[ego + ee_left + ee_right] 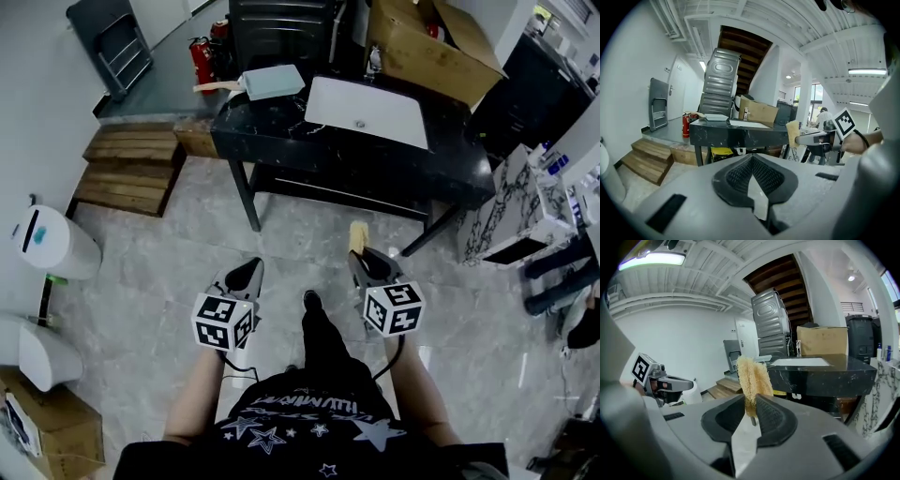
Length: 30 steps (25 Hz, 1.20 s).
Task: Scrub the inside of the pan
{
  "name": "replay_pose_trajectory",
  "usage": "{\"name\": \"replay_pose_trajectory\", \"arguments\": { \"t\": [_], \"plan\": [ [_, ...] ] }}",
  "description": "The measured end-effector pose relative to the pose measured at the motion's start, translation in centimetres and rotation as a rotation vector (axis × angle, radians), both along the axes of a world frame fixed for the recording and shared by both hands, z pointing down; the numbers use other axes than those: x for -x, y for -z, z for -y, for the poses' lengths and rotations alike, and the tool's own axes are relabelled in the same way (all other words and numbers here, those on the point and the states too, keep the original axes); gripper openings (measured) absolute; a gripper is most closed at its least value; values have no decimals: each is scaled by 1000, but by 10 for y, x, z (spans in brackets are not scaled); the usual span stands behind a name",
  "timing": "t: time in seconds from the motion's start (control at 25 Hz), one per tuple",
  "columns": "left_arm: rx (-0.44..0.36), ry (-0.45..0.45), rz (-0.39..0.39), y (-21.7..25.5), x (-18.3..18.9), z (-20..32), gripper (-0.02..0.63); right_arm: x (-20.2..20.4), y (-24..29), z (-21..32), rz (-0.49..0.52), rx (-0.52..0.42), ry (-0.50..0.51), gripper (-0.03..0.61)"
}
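No pan shows in any view. My right gripper (360, 255) is shut on a tan fibrous scrubber (357, 237) that sticks up past its tips. In the right gripper view the scrubber (752, 375) is pinched between the dark pads (772, 414) of the right gripper (751, 403). My left gripper (251, 269) is held level beside it, shut, with nothing between its jaws. The left gripper (751, 158) sees the right gripper (813, 138) and the scrubber (792, 134) off to its right. Both are held in the air above the floor, short of the black table (281, 141).
On the black table lie a white rectangular board (370, 111) and a grey-green box (272, 82). A cardboard box (431, 42) stands behind it. Wooden steps (131, 169) and white bins (52, 242) are at the left, a marble-patterned counter (525, 197) at the right.
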<state>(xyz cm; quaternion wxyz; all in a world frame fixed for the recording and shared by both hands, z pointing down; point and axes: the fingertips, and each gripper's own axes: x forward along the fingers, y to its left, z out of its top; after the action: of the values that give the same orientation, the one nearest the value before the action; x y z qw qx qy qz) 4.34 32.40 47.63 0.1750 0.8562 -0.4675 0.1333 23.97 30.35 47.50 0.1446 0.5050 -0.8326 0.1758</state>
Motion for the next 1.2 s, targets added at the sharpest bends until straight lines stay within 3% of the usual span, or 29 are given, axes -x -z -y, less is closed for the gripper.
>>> {"name": "replay_pose_trajectory", "arguments": {
  "t": [0.56, 0.84, 1.2],
  "plan": [
    [37, 95, 0, -4, -21, 169, 8, -11, -1, 196, 38, 24, 123, 74],
    [48, 109, 21, -4, -30, 226, 8, -17, 1, 259, 75, 30, 147, 75],
    [19, 192, 34, 6, -17, 293, 8, -9, 0, 337, 105, 26, 201, 75]
  ]
}}
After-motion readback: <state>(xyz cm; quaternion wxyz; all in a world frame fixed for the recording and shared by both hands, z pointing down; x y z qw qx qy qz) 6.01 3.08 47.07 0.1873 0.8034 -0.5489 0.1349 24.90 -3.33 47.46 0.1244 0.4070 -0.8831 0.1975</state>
